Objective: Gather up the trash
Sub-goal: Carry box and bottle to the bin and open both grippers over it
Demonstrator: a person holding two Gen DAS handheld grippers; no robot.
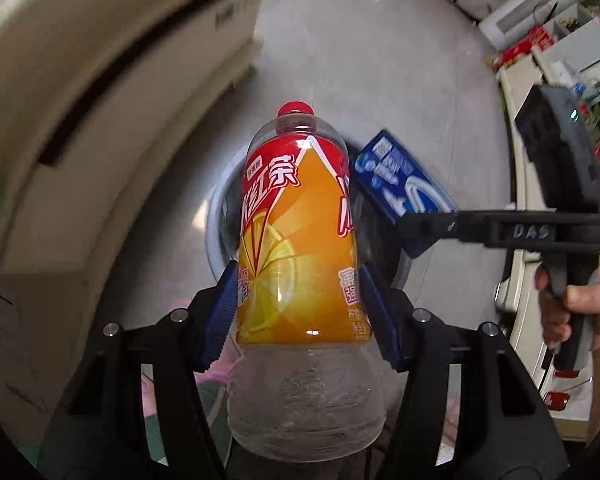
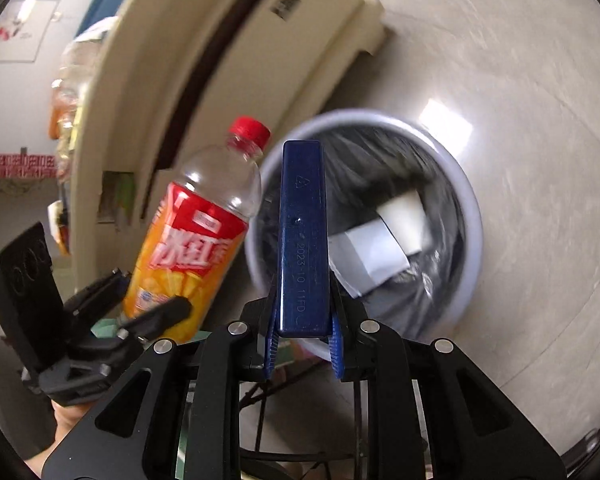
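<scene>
My left gripper [image 1: 298, 300] is shut on an empty plastic tea bottle [image 1: 300, 240] with an orange-red label and red cap, held over the floor; the bottle also shows in the right wrist view [image 2: 192, 236]. My right gripper [image 2: 302, 328] is shut on a flat dark blue box [image 2: 302, 240], seen edge-on, held above a round grey trash bin [image 2: 470, 216] lined with a black bag. In the left wrist view the blue box [image 1: 400, 184] and the right gripper [image 1: 424, 226] are just right of the bottle, and the bin rim [image 1: 214, 216] lies behind the bottle.
White paper pieces [image 2: 384, 240] lie inside the bin. A cream cabinet [image 1: 100, 100] stands to the left of the bin. Pale tile floor [image 1: 380, 60] surrounds the bin. A cluttered table [image 1: 560, 60] with red and white packages is at the right.
</scene>
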